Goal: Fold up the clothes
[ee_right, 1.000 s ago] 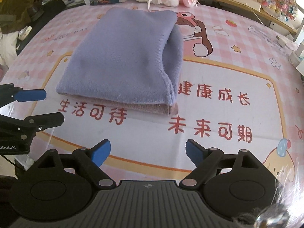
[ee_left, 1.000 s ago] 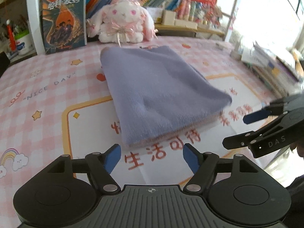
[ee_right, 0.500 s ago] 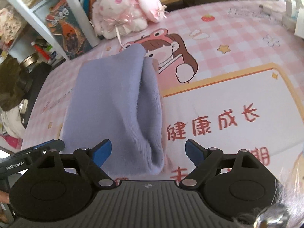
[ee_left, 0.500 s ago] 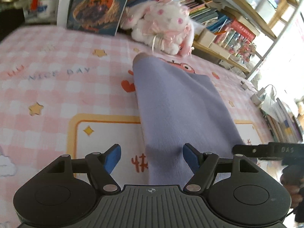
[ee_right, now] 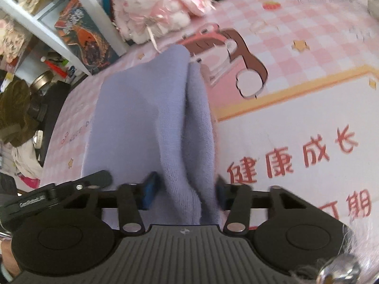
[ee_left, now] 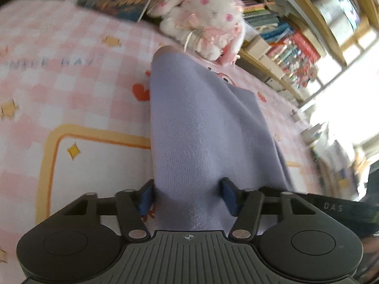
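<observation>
Both grippers, left (ee_left: 188,195) & right (ee_right: 184,193), pinch lilac garment (ee_left: 201,123) at table (ee_left: 71,99) near edge, prob. to lift for folding.

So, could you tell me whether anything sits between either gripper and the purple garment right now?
No. The purple garment already lies between the blue pads of the left gripper and of the right gripper, with nothing visible in between.

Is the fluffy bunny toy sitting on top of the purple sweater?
No, the bunny plush sits on the pink checked table cover behind the purple sweater, past its far edge.
</observation>
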Motion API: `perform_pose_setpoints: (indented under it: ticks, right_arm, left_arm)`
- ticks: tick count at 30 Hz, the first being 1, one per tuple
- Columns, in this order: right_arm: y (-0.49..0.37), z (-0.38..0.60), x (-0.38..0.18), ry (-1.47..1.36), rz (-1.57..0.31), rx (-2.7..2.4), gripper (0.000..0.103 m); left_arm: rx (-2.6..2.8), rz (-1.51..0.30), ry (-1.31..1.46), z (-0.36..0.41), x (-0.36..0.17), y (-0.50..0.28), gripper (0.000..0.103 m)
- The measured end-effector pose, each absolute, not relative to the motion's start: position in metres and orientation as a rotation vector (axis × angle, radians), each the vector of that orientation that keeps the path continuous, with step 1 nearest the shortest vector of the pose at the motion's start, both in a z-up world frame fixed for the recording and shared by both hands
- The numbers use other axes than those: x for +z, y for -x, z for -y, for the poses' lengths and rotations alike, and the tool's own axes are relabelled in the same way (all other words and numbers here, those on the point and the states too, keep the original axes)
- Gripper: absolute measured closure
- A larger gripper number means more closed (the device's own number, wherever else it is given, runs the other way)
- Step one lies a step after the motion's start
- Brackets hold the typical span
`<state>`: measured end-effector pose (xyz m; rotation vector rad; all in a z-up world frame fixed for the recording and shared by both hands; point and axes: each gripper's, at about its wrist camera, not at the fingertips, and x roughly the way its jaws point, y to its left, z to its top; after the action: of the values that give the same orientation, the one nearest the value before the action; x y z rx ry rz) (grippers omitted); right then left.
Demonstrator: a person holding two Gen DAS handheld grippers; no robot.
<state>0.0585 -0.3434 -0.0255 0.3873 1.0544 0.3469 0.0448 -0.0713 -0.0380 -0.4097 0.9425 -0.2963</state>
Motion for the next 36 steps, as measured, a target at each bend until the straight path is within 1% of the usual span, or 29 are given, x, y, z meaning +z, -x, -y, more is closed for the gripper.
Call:
perform_pose_setpoints:
  ticks: [1, 2, 4, 6, 7, 9, 10, 11, 13, 16, 19, 20, 21, 22, 23, 24, 26, 28, 29, 30, 31, 33, 34, 36]
  right_arm:
    - [-0.054, 0.338, -0.018, -0.324, -1.014, 0.358, 0.076]
    - [-0.050, 0.332, -0.011, -0.261, -0.973, 0.369, 0.079]
    - [-0.042, 0.324, -0.002, -0.178, -0.917, 0.387, 0.080]
    - [-0.041, 0.326, -0.001, -0.186, -0.927, 0.388, 0.080]
    - [-0.043, 0.329, -0.004, -0.209, -0.946, 0.382, 0.079]
    - [-0.047, 0.336, -0.010, -0.252, -0.983, 0.368, 0.074]
    - [-0.049, 0.338, -0.013, -0.267, -0.999, 0.361, 0.068]
    - [-0.050, 0.341, -0.015, -0.283, -1.014, 0.355, 0.063]
    - [-0.056, 0.345, -0.019, -0.324, -1.044, 0.349, 0.060]
    - [-0.064, 0.350, -0.027, -0.383, -1.080, 0.342, 0.049]
    - [-0.070, 0.354, -0.035, -0.452, -1.109, 0.338, 0.047]
    - [-0.071, 0.355, -0.037, -0.471, -1.107, 0.339, 0.048]
    - [-0.071, 0.353, -0.037, -0.480, -1.101, 0.342, 0.051]
    - [-0.071, 0.351, -0.037, -0.477, -1.095, 0.347, 0.057]
    - [-0.070, 0.347, -0.034, -0.456, -1.081, 0.348, 0.059]
    - [-0.068, 0.343, -0.031, -0.422, -1.065, 0.351, 0.066]
    - [-0.062, 0.331, -0.020, -0.295, -1.013, 0.371, 0.074]
    - [-0.057, 0.321, -0.011, -0.183, -0.966, 0.389, 0.075]
    - [-0.056, 0.321, -0.011, -0.176, -0.966, 0.391, 0.074]
    - [-0.057, 0.324, -0.014, -0.196, -0.983, 0.388, 0.074]
    - [-0.060, 0.328, -0.018, -0.229, -1.005, 0.381, 0.070]
    - [-0.065, 0.334, -0.024, -0.269, -1.035, 0.369, 0.060]
    - [-0.068, 0.336, -0.025, -0.282, -1.046, 0.363, 0.053]
    - [-0.072, 0.339, -0.030, -0.311, -1.063, 0.359, 0.046]
  left_arm:
    - [-0.292, -0.924, 0.362, 0.077, -0.031, -0.041, 0.055]
    - [-0.289, -0.907, 0.317, 0.083, -0.025, -0.038, 0.055]
    - [-0.291, -0.903, 0.278, 0.086, -0.022, -0.036, 0.054]
    - [-0.299, -0.950, 0.319, 0.079, -0.027, -0.042, 0.052]
    - [-0.302, -0.972, 0.353, 0.074, -0.031, -0.044, 0.048]
    - [-0.310, -0.996, 0.413, 0.066, -0.036, -0.048, 0.046]
    - [-0.319, -1.004, 0.435, 0.063, -0.038, -0.049, 0.045]
    - [-0.328, -1.010, 0.451, 0.059, -0.040, -0.051, 0.044]
    - [-0.332, -1.013, 0.481, 0.057, -0.044, -0.054, 0.041]
    - [-0.330, -1.015, 0.530, 0.056, -0.049, -0.058, 0.041]
    - [-0.328, -1.017, 0.579, 0.055, -0.055, -0.061, 0.043]
    - [-0.325, -1.016, 0.593, 0.055, -0.056, -0.062, 0.044]
    - [-0.313, -1.014, 0.595, 0.056, -0.056, -0.062, 0.046]
    - [-0.300, -1.015, 0.589, 0.058, -0.055, -0.062, 0.047]
    - [-0.290, -1.016, 0.570, 0.061, -0.052, -0.061, 0.049]
    - [-0.285, -1.013, 0.536, 0.066, -0.049, -0.060, 0.050]
    - [-0.282, -1.001, 0.456, 0.075, -0.040, -0.057, 0.051]
    - [-0.293, -0.993, 0.411, 0.078, -0.037, -0.056, 0.050]
    - [-0.300, -0.996, 0.415, 0.076, -0.039, -0.056, 0.046]
    - [-0.307, -1.001, 0.428, 0.072, -0.042, -0.057, 0.046]
    - [-0.316, -1.004, 0.449, 0.068, -0.045, -0.058, 0.044]
    - [-0.336, -1.004, 0.496, 0.060, -0.050, -0.060, 0.042]
    - [-0.348, -1.002, 0.516, 0.057, -0.053, -0.060, 0.042]
    - [-0.361, -0.989, 0.554, 0.053, -0.057, -0.060, 0.042]
